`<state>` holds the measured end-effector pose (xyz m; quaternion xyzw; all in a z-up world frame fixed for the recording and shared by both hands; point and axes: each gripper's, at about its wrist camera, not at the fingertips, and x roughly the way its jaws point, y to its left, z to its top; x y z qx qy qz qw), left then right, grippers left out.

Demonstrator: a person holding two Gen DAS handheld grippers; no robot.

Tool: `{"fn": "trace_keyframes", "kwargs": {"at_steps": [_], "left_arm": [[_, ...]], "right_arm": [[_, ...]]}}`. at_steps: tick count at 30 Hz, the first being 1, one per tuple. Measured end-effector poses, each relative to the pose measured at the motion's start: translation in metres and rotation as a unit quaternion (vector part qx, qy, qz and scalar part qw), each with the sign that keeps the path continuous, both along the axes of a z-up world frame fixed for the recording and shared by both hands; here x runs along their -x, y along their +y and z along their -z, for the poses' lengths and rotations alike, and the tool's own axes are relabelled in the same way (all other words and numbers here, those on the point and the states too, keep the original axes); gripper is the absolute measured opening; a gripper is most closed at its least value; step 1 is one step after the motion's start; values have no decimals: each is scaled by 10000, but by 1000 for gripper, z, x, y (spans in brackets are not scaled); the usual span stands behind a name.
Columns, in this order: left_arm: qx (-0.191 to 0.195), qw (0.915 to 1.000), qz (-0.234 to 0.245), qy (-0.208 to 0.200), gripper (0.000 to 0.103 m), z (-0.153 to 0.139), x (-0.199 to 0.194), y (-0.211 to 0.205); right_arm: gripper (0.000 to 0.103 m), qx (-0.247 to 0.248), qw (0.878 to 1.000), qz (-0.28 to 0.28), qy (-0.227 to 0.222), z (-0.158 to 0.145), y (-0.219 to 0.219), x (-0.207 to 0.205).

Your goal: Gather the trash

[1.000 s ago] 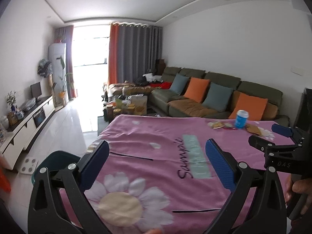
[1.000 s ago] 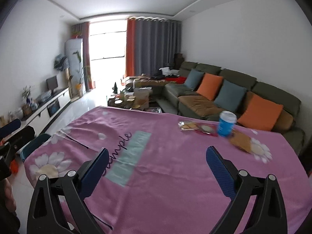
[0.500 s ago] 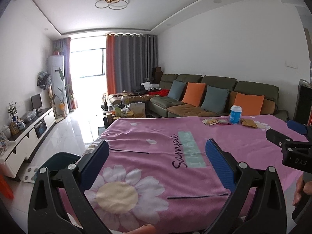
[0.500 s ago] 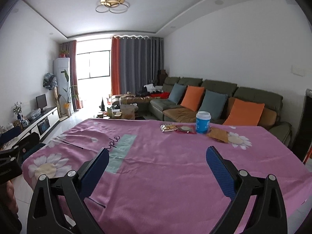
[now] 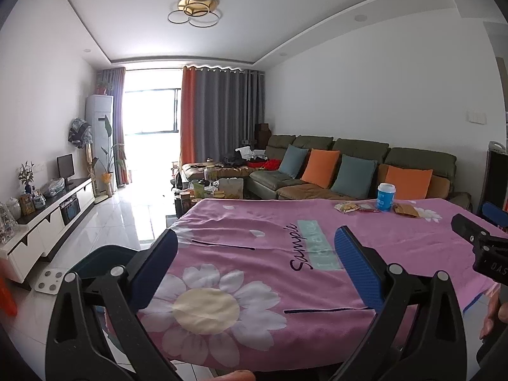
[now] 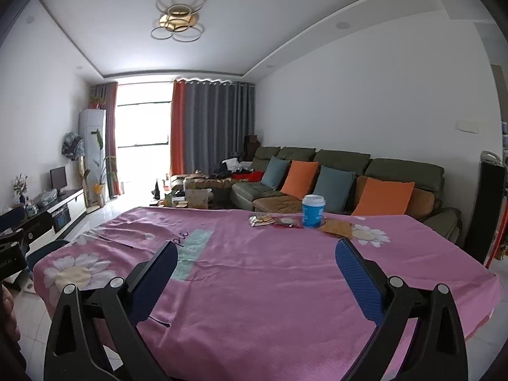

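Pink tablecloth [image 6: 285, 285]: views levelling out since a second ago; both grippers [image 5: 254, 260] [image 6: 254, 270] hovering spread, empty; wrappers [image 6: 276, 220] beside blue cup [image 6: 312, 212] awaiting pickup.

pink daisy-print tablecloth [image 6: 285, 273] | blue paper cup, white lid [image 6: 313, 211] | olive-green sofa [image 6: 346, 162], orange and teal cushions | blue finger pads [image 6: 358, 281]

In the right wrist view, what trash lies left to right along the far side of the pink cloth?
Silvery snack wrapper → red packet → blue paper cup → brown packet.
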<state>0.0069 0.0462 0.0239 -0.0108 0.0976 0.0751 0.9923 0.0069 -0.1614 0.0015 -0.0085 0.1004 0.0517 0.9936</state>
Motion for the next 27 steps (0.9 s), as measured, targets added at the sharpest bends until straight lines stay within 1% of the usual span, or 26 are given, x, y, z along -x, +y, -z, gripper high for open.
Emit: {"fn": "trace_keyframes", "kwargs": {"at_steps": [4, 9, 20, 27], "left_arm": [[39, 10000, -24, -32, 97, 0, 2, 0], [50, 10000, 28, -72, 97, 0, 3, -2], [69, 9998, 183, 86, 97, 10, -14, -3], [81, 9996, 184, 192, 97, 16, -20, -3]], "right_arm": [[96, -125, 9999, 75, -9, 3, -6, 7], [96, -128, 9998, 119, 49, 6, -7, 11], [96, -125, 9994, 283, 175, 12, -9, 8], [96, -100, 9993, 247, 263, 15, -8, 3]]}}
